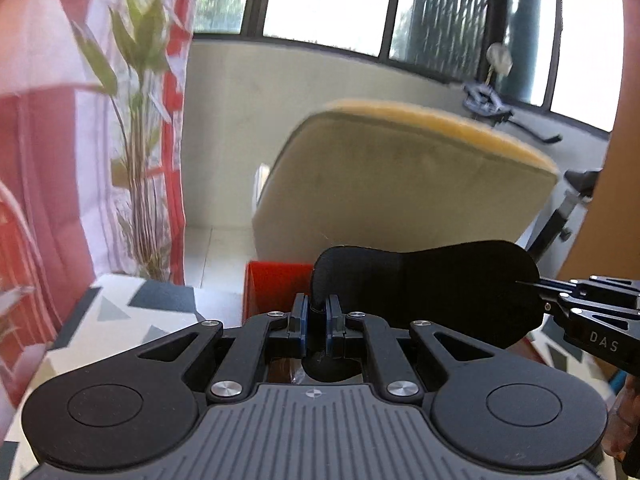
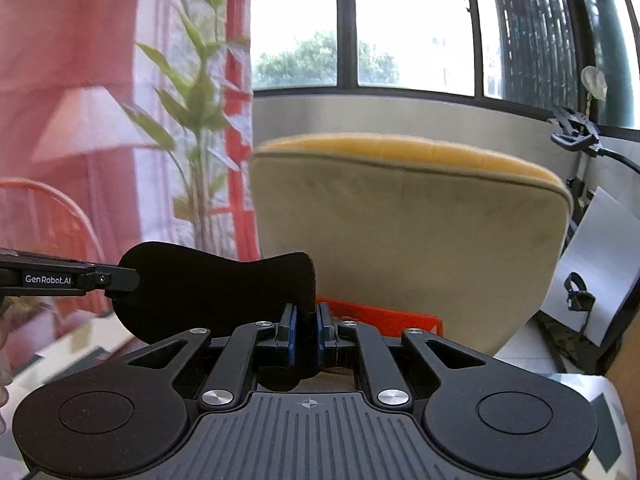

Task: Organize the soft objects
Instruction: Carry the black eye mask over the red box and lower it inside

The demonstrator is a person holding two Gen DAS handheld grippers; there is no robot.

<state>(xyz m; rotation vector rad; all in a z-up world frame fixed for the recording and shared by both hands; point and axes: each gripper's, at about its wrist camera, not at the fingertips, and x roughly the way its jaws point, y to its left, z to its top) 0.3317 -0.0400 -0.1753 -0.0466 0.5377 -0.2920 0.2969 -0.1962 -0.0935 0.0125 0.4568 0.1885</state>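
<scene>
We have both tongs clamped on one black soft pad: the left tongs [image 1: 316, 316] pinch its left end, the right tongs [image 2: 307, 322] its other end. The black pad [image 1: 432, 284] hangs stretched between them at frame centre, above a red box [image 1: 276, 292]. We judge it mid-carry, placing still ahead.

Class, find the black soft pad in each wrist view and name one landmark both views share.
Left wrist view: black soft pad lower centre-right, held by both grippers.
Right wrist view: black soft pad lower centre-left.
Shared landmark: beige chair back behind it.
</scene>
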